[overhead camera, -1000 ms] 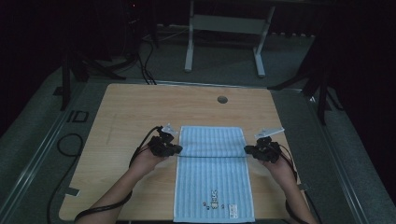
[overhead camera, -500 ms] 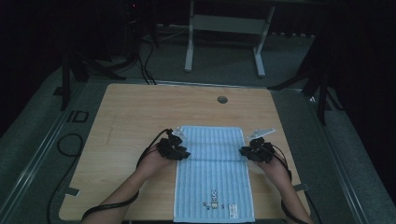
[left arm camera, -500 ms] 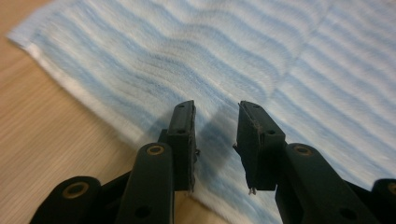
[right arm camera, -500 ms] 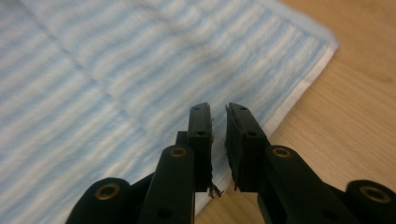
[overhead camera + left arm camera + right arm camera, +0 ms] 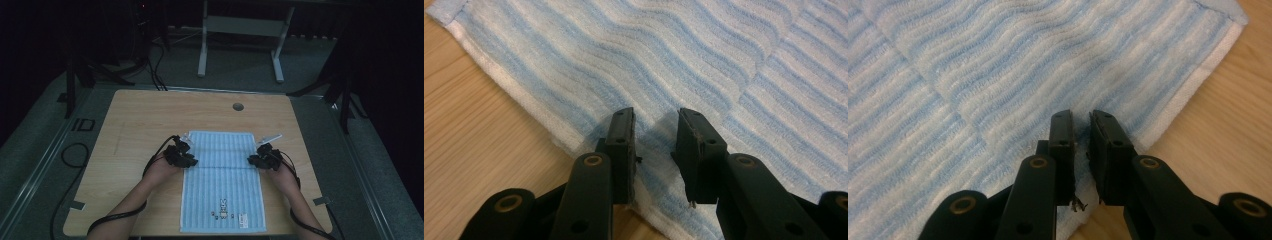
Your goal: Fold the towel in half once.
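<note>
The left gripper [image 5: 186, 161] is held low by the left hand [image 5: 161, 169], its jaws parted by a clear gap after just having been opening, with nothing pinched between them. The right gripper [image 5: 254, 160] is held by the right hand [image 5: 281, 171], its jaws set closer, a narrow slit left between them.

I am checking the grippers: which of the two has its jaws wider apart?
The left gripper: a clear gap above the towel. The right gripper shows a narrow slit.
</note>
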### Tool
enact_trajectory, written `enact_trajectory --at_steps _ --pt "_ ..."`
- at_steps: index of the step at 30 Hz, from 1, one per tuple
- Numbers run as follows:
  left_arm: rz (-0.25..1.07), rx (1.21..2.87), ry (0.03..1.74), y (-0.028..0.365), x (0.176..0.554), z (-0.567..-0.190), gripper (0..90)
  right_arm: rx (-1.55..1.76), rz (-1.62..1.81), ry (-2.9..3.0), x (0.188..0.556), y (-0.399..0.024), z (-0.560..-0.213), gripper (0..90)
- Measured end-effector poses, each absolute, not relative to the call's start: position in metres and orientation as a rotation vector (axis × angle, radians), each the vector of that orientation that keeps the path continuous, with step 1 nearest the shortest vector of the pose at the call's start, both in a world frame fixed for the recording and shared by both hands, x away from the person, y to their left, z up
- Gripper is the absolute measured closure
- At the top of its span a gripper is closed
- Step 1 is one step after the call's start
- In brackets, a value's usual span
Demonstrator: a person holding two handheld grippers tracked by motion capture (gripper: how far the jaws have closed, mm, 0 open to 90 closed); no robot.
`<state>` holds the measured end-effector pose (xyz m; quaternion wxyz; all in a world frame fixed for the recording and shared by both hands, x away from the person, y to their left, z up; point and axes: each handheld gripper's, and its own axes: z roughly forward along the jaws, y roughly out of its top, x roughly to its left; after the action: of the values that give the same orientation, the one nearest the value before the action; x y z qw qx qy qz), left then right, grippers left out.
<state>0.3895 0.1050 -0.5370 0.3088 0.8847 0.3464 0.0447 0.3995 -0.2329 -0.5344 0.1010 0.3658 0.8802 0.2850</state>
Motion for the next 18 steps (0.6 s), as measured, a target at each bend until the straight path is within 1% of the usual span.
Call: enact_trajectory --at_steps 11,13,18 --pt "0.163 2.327 0.985 0.139 0.385 -0.537 68.1 1.000 0.837 2.634 0.410 -0.194 -0.535 79.0" --pt "0.178 2.321 1.003 0.142 0.383 -0.537 68.0 0.990 0.836 2.637 0.411 -0.189 -0.535 78.9" --pt "0.169 2.319 0.997 0.148 0.378 -0.537 67.5 0.986 0.838 2.632 0.408 -0.182 -0.535 78.5"
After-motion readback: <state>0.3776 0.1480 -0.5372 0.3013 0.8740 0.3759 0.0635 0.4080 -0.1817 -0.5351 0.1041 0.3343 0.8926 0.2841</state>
